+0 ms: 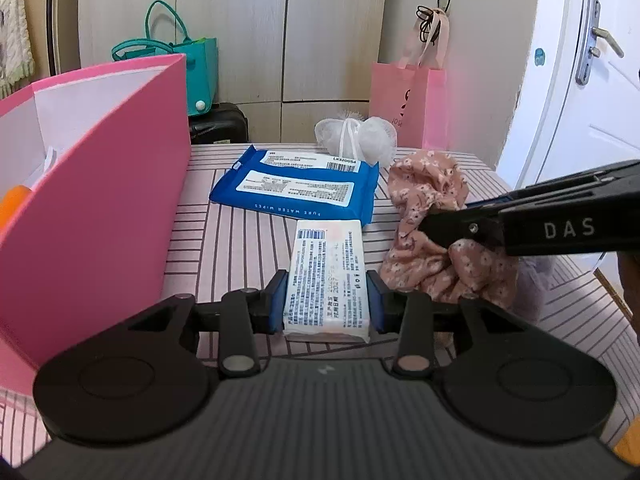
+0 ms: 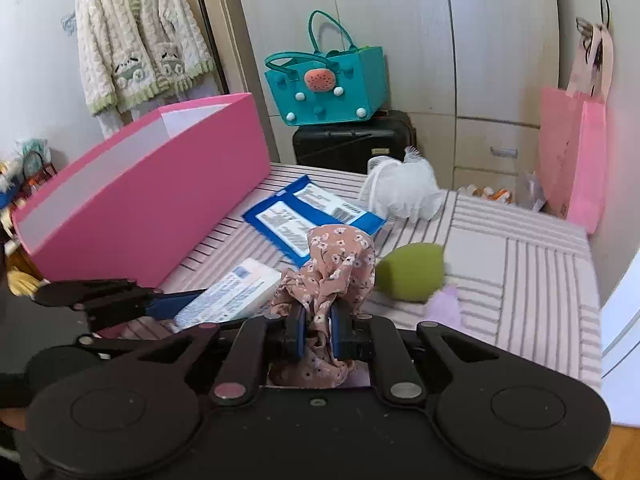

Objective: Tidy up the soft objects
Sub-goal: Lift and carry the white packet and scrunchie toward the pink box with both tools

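My left gripper [image 1: 327,304] is shut on a white tissue pack [image 1: 327,276], its blue pads pressing both sides, just above the striped pink cloth [image 1: 224,248]. My right gripper [image 2: 316,330] is shut on a pink floral scrunchie [image 2: 336,268], which bunches up between its pads; it also shows in the left wrist view [image 1: 432,200]. A blue wet-wipes pack [image 1: 296,184] lies flat beyond the tissue pack. A white mesh bath puff [image 1: 360,140] sits behind it. A green sponge [image 2: 408,272] and a lilac soft item [image 2: 444,304] lie to the right. An open pink box [image 1: 96,184] stands left.
A teal felt bag [image 2: 332,88] sits on a black suitcase [image 2: 352,140] behind the table. A pink paper bag [image 2: 576,160] stands at the far right by a white door [image 1: 580,80]. A cardigan [image 2: 136,44] hangs at the left.
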`<state>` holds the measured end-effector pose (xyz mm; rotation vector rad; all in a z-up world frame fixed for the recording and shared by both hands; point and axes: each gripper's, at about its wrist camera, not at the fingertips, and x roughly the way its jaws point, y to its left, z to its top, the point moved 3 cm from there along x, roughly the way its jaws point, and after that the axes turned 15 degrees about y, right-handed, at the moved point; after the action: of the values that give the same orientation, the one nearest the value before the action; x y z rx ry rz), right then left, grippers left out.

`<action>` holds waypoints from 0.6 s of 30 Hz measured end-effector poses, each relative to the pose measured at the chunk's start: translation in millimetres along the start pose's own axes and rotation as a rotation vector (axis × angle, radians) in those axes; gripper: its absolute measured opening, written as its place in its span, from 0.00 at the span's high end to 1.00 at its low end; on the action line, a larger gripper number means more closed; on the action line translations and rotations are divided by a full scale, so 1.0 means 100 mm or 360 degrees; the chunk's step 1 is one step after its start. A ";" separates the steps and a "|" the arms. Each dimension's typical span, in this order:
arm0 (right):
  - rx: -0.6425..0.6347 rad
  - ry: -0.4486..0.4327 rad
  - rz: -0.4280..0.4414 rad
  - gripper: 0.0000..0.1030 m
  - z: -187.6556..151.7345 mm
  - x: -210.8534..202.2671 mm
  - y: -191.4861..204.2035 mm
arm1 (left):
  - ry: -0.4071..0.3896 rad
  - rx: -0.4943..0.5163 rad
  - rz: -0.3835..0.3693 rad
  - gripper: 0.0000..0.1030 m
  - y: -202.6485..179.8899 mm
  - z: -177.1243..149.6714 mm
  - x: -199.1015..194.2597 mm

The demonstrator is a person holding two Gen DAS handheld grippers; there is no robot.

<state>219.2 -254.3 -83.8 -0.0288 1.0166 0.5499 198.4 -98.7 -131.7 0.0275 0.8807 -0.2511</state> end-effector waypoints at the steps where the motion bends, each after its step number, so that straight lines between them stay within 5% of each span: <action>1: 0.0024 0.0012 0.0044 0.86 0.01 -0.01 0.02 | -0.0007 -0.0001 -0.0002 0.62 0.00 0.00 -0.02; 11: 0.0062 0.0018 0.0063 0.85 -0.04 -0.14 0.18 | -0.0044 -0.0028 -0.0100 0.62 0.03 -0.05 -0.29; 18: 0.0129 0.0076 0.0147 0.85 -0.14 -0.20 0.16 | 0.0055 -0.0010 -0.0250 0.62 0.09 -0.06 -0.40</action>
<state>192.8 -252.6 -71.8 0.0774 1.0903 0.5935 171.3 -81.3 -105.1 -0.0434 0.9191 -0.3955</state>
